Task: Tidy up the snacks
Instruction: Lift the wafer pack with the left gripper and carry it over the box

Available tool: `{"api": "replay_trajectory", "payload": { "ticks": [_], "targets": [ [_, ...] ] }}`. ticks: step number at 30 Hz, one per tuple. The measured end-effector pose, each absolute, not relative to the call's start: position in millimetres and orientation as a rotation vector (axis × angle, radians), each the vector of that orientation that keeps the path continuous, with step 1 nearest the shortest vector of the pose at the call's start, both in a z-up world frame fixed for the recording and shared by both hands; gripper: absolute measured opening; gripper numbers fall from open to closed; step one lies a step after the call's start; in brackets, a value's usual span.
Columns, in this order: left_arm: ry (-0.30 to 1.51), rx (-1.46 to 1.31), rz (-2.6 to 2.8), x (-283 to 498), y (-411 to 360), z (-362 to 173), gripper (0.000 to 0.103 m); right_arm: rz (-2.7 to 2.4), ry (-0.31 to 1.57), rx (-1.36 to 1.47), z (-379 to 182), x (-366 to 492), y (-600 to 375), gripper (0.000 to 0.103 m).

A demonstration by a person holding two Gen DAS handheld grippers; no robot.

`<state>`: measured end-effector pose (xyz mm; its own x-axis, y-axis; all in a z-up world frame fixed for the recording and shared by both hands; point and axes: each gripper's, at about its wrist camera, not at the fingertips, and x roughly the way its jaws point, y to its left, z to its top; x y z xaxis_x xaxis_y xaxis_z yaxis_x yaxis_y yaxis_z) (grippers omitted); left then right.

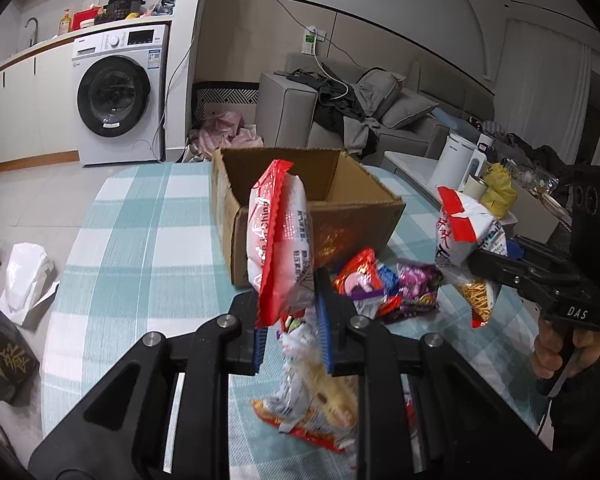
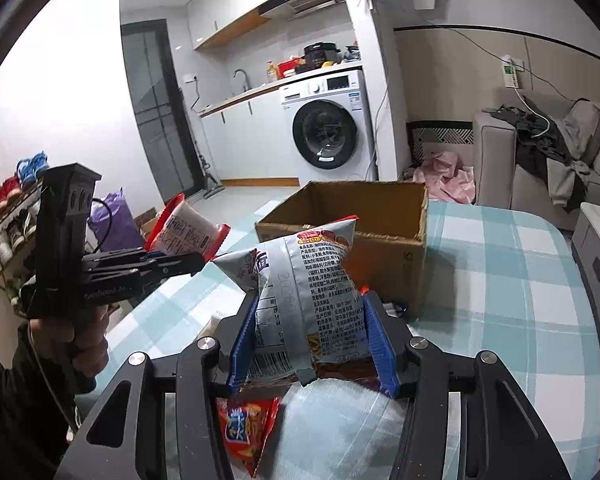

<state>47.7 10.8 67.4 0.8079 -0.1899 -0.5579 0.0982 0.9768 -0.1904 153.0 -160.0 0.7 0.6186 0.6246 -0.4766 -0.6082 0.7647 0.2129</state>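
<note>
An open cardboard box (image 1: 312, 200) stands mid-surface toward the far edge of the checked surface (image 1: 148, 240). Each hand-held gripper grips a snack above it: left hand-held gripper (image 1: 292, 320) clamps a red-and-white packet (image 1: 280, 240), right hand-held gripper (image 2: 312, 344) a silver noodle bag (image 2: 304, 280). Best carried over the box rim before releasing, one at a time.

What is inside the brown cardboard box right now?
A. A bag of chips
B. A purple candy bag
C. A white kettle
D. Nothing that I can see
D: the cardboard box stands open on the checked tablecloth and only bare brown walls show inside; its floor is partly hidden.
</note>
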Motion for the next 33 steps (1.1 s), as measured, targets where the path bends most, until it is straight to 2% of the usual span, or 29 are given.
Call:
{"api": "replay_trajectory", "payload": {
  "ticks": [15,33],
  "targets": [
    [0.605,-0.149,-0.17,91,-2,100,0.018,0.63,0.529,0.147,34,182,-169,0.051],
    [0.636,-0.116,-0.175,157,-10,101,0.018,0.594,0.516,0.22,51,234,-155,0.051]
  ]
}}
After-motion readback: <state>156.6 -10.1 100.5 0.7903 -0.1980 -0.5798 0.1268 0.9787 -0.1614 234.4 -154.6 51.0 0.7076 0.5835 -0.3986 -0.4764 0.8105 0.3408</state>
